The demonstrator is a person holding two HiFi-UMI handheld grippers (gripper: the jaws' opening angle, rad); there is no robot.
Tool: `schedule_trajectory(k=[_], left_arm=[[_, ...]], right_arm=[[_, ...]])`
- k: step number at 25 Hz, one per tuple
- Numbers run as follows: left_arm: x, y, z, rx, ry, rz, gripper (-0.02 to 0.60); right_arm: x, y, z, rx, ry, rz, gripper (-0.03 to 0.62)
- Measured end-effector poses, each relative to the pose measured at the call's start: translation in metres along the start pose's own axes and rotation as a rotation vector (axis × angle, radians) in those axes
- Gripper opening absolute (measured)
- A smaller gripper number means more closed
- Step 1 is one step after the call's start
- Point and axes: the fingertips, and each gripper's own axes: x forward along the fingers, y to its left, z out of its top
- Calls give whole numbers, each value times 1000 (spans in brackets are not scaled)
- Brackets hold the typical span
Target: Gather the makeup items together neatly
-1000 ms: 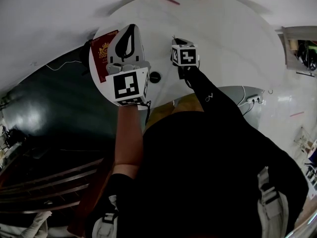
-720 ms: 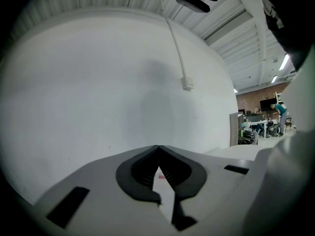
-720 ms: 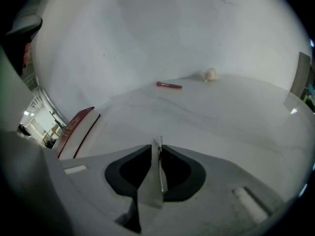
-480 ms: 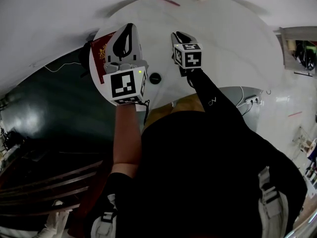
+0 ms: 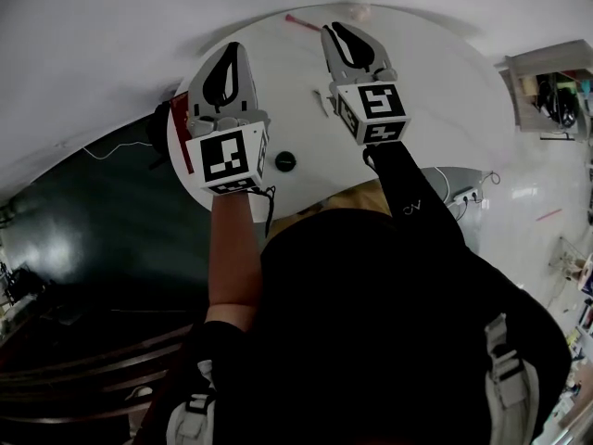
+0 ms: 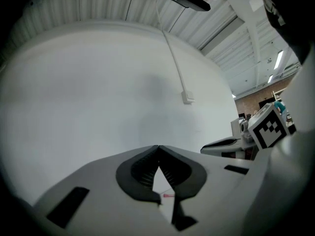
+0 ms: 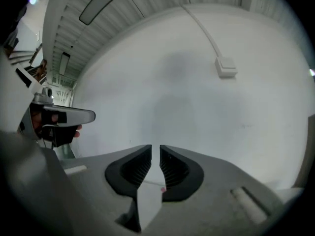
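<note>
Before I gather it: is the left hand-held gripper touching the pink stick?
Apart. Head view shows white table between the left hand-held gripper and the pink stick.

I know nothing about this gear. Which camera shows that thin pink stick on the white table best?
The head view: it shows the whole pink stick lying near the far edge of the table. The left gripper view shows only a short pink bit low in the frame. The right gripper view shows just a pink speck.

The right gripper (image 5: 331,30) has swung up, jaws just opened, nothing between.
</note>
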Motion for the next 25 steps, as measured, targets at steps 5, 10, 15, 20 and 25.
schedule_trajectory(k=[5, 10, 15, 20, 25], left_arm=[[0, -8, 13, 4, -38, -19, 9], [-4, -20, 16, 16, -47, -23, 9], [-10, -27, 20, 37, -49, 3, 9], [-32, -26, 22, 62, -35, 84, 9], [-53, -12, 22, 74, -20, 199, 9]], right_arm=[[-36, -9, 55, -39, -199, -34, 48], [-52, -9, 66, -81, -241, -16, 48], [-59, -6, 63, -77, -239, 38, 48], [-61, 10, 60, -54, -246, 140, 48], [-50, 37, 57, -22, -242, 268, 48]])
